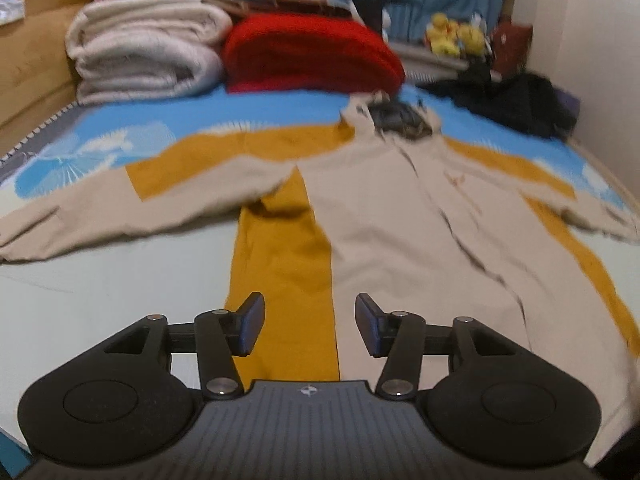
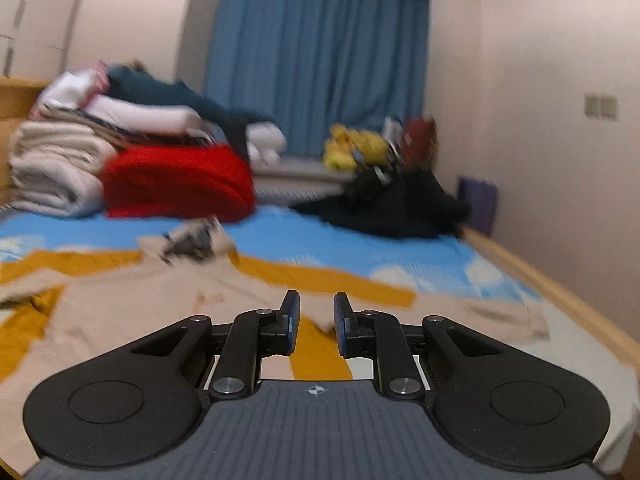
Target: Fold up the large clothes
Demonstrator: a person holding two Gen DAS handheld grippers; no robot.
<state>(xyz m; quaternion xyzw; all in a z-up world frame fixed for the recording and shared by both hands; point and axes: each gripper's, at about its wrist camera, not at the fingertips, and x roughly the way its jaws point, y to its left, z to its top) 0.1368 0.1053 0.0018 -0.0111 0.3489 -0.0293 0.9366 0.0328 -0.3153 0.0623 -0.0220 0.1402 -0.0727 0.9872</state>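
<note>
The left hand-held gripper (image 1: pixel 310 322) hovers with its jaws spread wide and nothing between them, above the lower part of the jacket (image 1: pixel 400 216). The right hand-held gripper (image 2: pixel 316 320) has its jaws narrower but still apart, also holding nothing, over the jacket's right side. The beige and mustard jacket lies flat, front up, sleeves spread, on the bed (image 1: pixel 100 280). Beyond its collar sit a red blanket (image 1: pixel 312 54), a stack of pale folded bedding (image 1: pixel 148 48) and a heap of black clothes (image 1: pixel 516 100). Yellow plush toys (image 2: pixel 352 144) sit before the blue curtain (image 2: pixel 320 48).
</note>
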